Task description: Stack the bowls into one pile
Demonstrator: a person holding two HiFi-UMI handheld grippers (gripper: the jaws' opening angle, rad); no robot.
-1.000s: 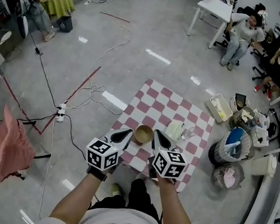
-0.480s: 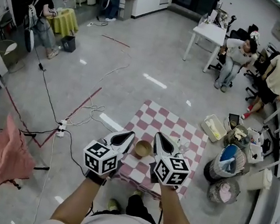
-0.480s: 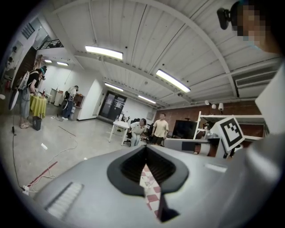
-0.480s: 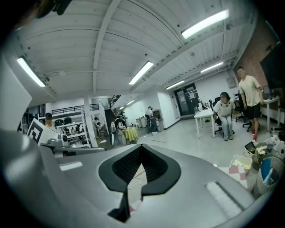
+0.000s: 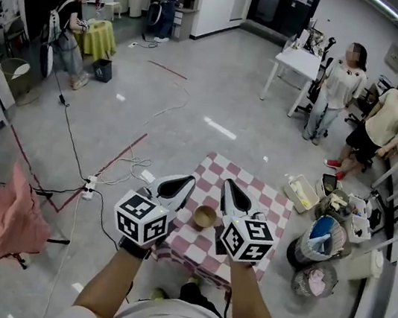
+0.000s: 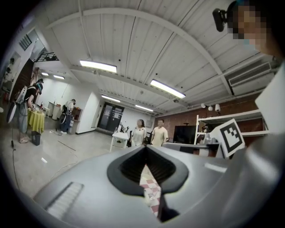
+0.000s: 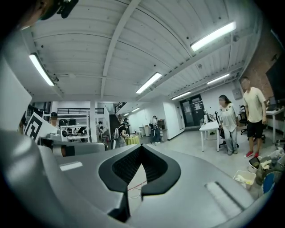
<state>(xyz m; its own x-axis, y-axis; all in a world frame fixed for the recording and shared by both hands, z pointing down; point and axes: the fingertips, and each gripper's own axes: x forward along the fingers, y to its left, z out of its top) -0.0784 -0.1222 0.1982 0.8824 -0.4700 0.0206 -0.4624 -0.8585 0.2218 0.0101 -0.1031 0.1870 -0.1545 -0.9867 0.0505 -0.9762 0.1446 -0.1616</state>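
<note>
A tan bowl (image 5: 204,216) sits on the red-and-white checkered cloth (image 5: 257,196) spread on the floor; I cannot tell whether it is one bowl or a pile. Both grippers are held up side by side above it, well clear of it. My left gripper (image 5: 184,181) points forward just left of the bowl and is shut on nothing. My right gripper (image 5: 228,186) is just right of the bowl, also shut and empty. In the left gripper view the left gripper (image 6: 146,149) shows a strip of the cloth (image 6: 150,189) through the slit below its tips. The right gripper (image 7: 141,148) faces the open room.
Right of the cloth lie a white tray (image 5: 300,193), a blue bin (image 5: 321,231) and a small fan (image 5: 313,278). Cables and a power strip (image 5: 89,187) run over the floor at left, near a pink cloth (image 5: 0,216). Two people (image 5: 341,88) stand by a white table (image 5: 298,62).
The view has tilted up and taken in more of the room. Both grippers stay shut on either side of the bowl. The two people at the back right have stood up.
</note>
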